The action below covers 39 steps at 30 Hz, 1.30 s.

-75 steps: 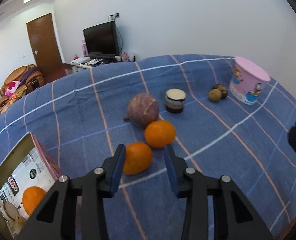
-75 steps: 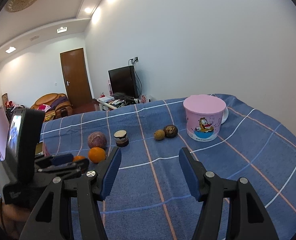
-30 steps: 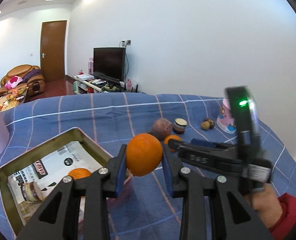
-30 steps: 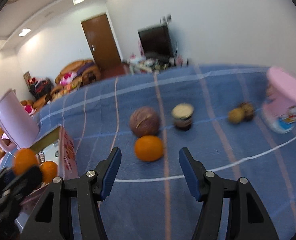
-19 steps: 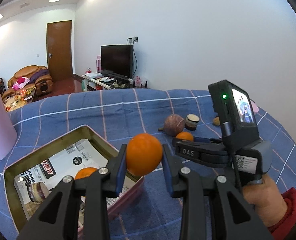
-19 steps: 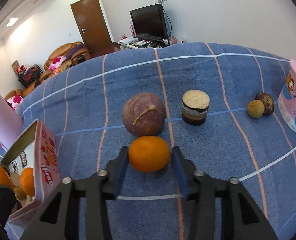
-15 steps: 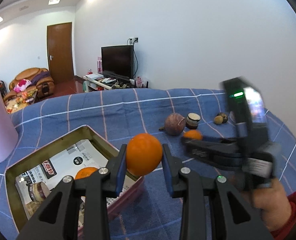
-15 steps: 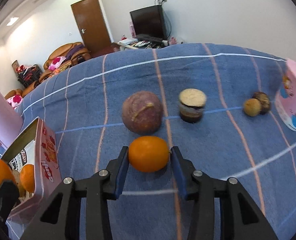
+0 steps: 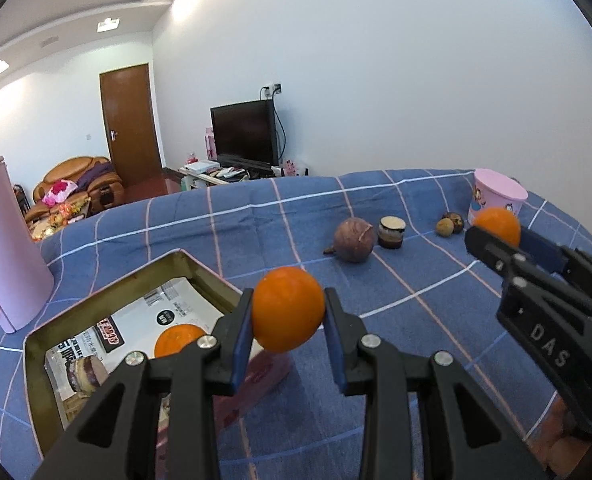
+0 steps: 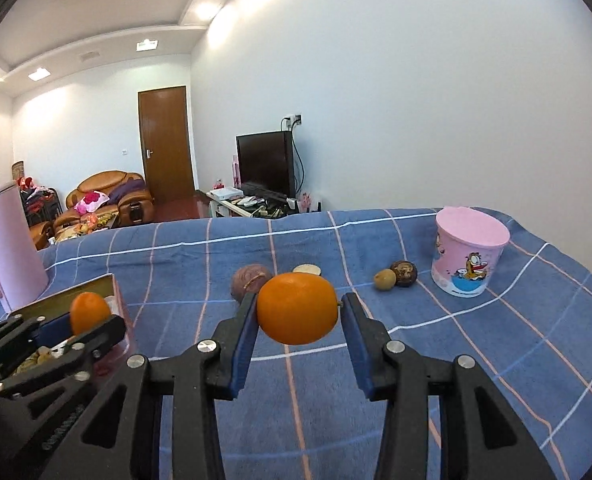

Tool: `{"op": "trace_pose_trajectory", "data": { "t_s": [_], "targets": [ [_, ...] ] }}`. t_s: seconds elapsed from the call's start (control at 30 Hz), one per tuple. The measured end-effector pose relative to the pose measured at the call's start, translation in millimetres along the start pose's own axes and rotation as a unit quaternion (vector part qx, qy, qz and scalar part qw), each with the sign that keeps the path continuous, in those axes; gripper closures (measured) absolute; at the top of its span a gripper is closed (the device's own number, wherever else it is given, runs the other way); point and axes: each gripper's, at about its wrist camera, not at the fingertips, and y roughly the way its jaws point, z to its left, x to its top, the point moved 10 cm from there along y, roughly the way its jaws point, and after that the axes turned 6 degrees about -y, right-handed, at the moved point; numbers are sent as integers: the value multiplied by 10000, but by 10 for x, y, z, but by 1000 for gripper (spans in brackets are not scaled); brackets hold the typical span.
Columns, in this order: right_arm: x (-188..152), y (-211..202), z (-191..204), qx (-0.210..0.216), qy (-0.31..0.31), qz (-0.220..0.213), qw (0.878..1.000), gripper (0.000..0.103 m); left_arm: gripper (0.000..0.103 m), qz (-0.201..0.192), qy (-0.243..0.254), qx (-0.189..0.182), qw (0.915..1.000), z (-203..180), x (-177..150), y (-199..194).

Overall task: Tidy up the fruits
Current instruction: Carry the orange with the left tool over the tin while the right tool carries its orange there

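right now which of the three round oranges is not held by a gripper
The round orange lying inside the gold metal tin; the left gripper and right gripper each clamp one.

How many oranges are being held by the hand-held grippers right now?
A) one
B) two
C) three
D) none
B: the left hand-held gripper is shut on one orange near the tin, and the right hand-held gripper is shut on another orange.

Bright ceiling lights [image 10: 40,74] glare overhead; both views sharp, with fisheye bending and dark corners.
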Motion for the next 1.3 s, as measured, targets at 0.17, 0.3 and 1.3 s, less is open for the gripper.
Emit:
{"op": "trace_pose_trajectory", "data": {
  "t_s": [0.17, 0.3, 1.3],
  "targets": [
    [-32, -143, 52, 2, 33, -96, 9999, 59, 69, -211, 29, 51, 9998, 19, 5, -142],
    [-54, -232, 110, 3, -42, -174, 9998, 59, 69, -272, 27, 123, 9996, 52, -16, -214],
    [-75, -419, 636, 265, -385, -361, 9983, 59, 69, -296, -312, 370, 9984, 547, -107, -428]
  ]
}}
